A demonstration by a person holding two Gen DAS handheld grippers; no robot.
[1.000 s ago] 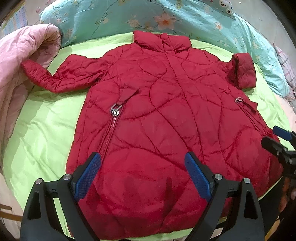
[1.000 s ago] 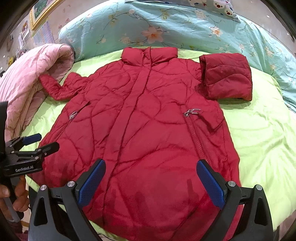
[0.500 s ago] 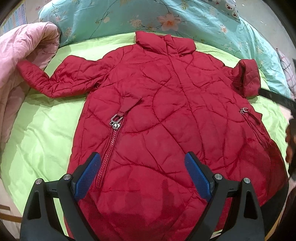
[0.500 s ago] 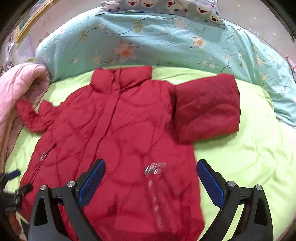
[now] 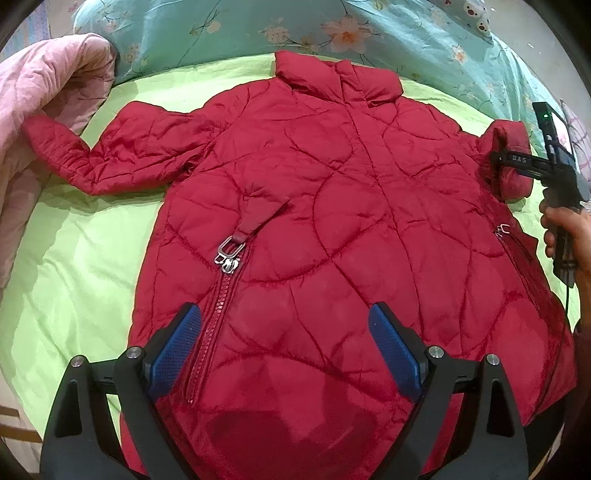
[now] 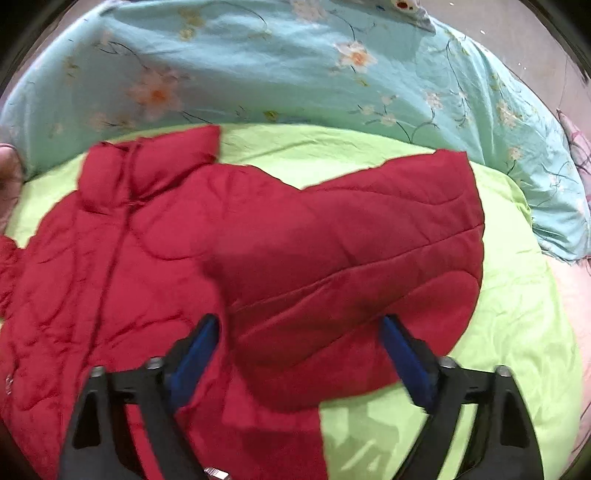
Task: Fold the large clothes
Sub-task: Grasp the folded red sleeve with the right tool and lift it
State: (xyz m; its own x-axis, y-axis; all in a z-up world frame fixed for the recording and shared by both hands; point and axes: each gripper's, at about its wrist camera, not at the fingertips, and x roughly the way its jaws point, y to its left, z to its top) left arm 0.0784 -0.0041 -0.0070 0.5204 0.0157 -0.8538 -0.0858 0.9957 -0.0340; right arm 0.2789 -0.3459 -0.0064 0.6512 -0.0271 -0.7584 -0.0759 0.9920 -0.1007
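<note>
Lime-green bedsheet [image 5: 74,280] carries a red quilted jacket [image 5: 332,229] spread flat across its middle, collar toward the floral duvet [image 5: 229,33] at the far edge; the left gripper [image 5: 288,354] hovers wide open over the hem, holding nothing. From the right wrist, the right gripper [image 6: 299,362] gapes empty above the folded sleeve [image 6: 351,266] near the sheet's right edge.

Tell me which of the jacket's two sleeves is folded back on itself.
The right sleeve, under the open right gripper: it lies doubled into a short block beside the body. The left sleeve stretches out flat toward the pink quilt.
</note>
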